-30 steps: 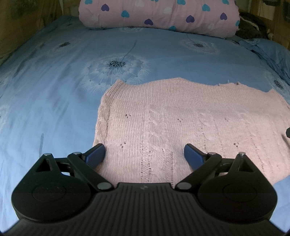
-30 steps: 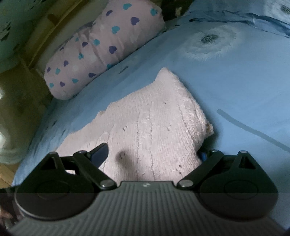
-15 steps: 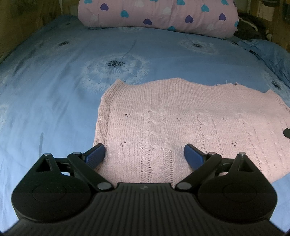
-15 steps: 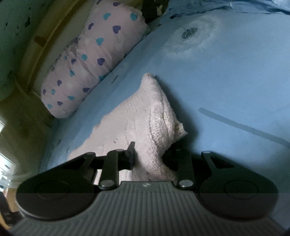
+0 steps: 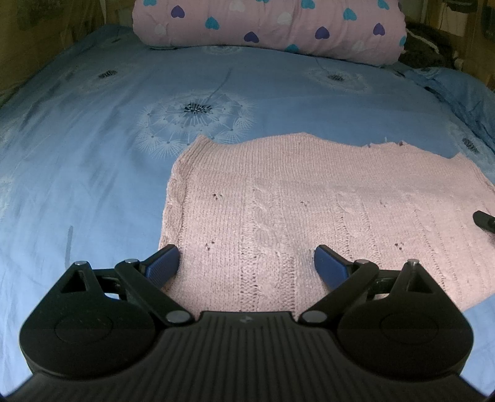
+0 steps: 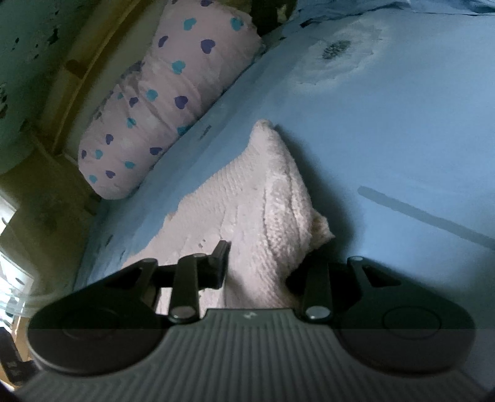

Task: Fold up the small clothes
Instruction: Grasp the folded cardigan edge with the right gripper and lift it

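Note:
A pink knitted garment [image 5: 309,204] lies flat on the blue bedsheet [image 5: 92,148]. My left gripper [image 5: 247,267] is open, its blue pads over the garment's near edge, left pad at the garment's left corner. My right gripper [image 6: 258,266] is shut on the pink garment's [image 6: 247,198] right edge, which bunches up into a raised ridge between the fingers. A tip of the right gripper shows at the far right of the left wrist view [image 5: 485,220].
A pink pillow with blue and purple hearts [image 5: 269,27] lies across the head of the bed, also in the right wrist view [image 6: 164,102]. Bedsheet [image 6: 402,123] spreads right of the garment. A wooden bed frame and wall [image 6: 46,77] stand beyond the pillow.
My right gripper closed on the garment's right edge and lifted it, so the cloth bunches into a ridge. My left gripper stayed open and still.

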Motion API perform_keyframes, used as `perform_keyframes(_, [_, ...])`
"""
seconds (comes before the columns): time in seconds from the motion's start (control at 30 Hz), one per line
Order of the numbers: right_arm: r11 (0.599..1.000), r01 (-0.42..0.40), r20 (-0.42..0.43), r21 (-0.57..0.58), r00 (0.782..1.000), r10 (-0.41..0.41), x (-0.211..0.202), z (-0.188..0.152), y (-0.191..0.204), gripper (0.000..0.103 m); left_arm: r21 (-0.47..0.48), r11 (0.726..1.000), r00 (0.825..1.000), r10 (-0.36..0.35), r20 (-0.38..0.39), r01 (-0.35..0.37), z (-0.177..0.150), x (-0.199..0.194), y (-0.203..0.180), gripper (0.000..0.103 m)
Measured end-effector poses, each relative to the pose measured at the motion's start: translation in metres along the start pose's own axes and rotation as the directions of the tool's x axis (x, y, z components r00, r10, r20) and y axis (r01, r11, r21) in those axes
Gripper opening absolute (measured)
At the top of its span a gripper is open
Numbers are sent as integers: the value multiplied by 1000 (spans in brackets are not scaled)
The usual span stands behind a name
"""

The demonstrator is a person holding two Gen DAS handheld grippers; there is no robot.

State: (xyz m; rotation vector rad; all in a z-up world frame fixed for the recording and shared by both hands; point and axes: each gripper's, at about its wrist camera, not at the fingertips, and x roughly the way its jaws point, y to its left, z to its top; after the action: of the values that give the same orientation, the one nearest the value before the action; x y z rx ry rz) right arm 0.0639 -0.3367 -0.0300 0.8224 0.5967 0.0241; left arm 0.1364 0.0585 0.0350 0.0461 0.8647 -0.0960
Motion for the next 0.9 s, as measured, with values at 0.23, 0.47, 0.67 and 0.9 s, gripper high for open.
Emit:
perform_keyframes(0.23, [999,20,28,-44,999,-19,-1,-1,10,27,-18,1000,1000,-22,4,22,1,-6,7,97])
perform_keyframes(0.47, [996,-28,105,-87,994,37,-19,1,39,26,-32,999,1000,-24,11,24,3,-10,15,97])
perform_keyframes(0.67, [989,-7,114,-148,993,24,-22,-1,69,26,-62,997,999,-38,12,39,5,-12,26,97])
perform_keyframes(0.9, [973,27,127,-231,992,3,-21,-1,105,26,-76,997,999,-30,31,32,7,-17,36,97])
